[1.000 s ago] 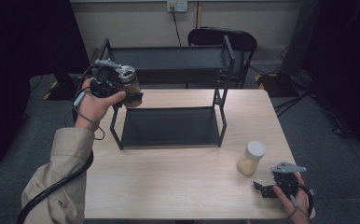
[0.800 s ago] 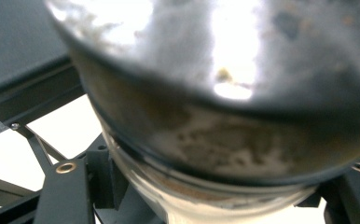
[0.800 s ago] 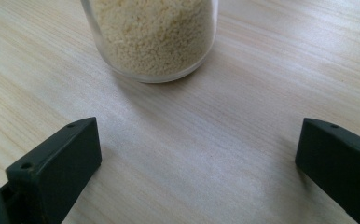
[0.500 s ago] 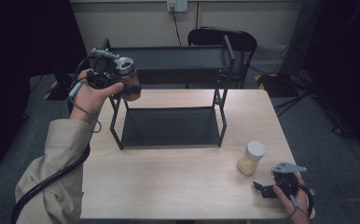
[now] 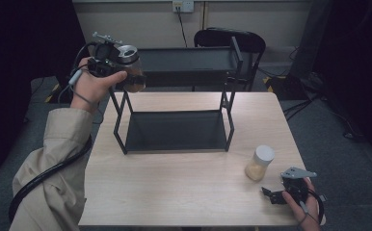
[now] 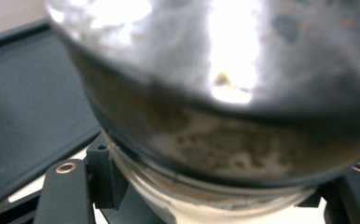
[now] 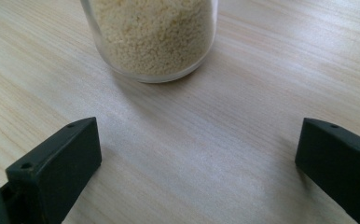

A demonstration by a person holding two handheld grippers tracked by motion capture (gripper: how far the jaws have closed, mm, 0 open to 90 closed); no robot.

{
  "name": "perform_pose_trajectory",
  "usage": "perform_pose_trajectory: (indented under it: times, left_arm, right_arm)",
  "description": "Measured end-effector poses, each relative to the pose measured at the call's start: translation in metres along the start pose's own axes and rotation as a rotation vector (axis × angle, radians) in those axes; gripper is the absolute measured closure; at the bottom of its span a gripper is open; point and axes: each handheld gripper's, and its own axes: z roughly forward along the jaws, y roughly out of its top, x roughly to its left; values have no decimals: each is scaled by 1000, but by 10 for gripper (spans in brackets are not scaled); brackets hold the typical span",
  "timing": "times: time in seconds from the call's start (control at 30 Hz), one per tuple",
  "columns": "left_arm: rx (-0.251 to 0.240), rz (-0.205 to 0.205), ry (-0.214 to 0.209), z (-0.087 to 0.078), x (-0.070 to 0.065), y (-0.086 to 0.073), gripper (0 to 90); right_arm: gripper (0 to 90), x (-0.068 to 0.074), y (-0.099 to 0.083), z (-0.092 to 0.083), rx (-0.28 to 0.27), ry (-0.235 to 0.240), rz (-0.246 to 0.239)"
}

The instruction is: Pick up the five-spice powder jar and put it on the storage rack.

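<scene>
My left gripper is shut on a glass jar with a silver lid, held in the air at the left end of the black two-level rack's top shelf. In the left gripper view the jar sits tight between the jaws, its brown contents blurred. A second jar of pale grains with a white lid stands on the table at the right. My right gripper rests open on the table just in front of it; the right gripper view shows that jar ahead of the wide-apart jaws.
The rack's lower shelf sits on the wooden table. A dark chair stands behind the rack, near a wall outlet. Dark floor surrounds the table.
My left hand has lifted the silver-lidded jar upward and to the right, toward the rack's top shelf. The right gripper has stayed put.
</scene>
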Motion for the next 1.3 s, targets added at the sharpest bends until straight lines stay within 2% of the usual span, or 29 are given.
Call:
perform_pose_trajectory:
  times: [0.37, 0.73, 1.3]
  left_arm:
    - [-3, 7, 11, 5, 0, 23, 299]
    - [-4, -1, 34, 16, 7, 38, 299]
    - [2, -18, 72, 48, 22, 54, 299]
  right_arm:
    - [0, 0, 0, 0, 0, 0, -1]
    - [0, 0, 0, 0, 0, 0, 0]
    - [0, 0, 0, 0, 0, 0, 0]
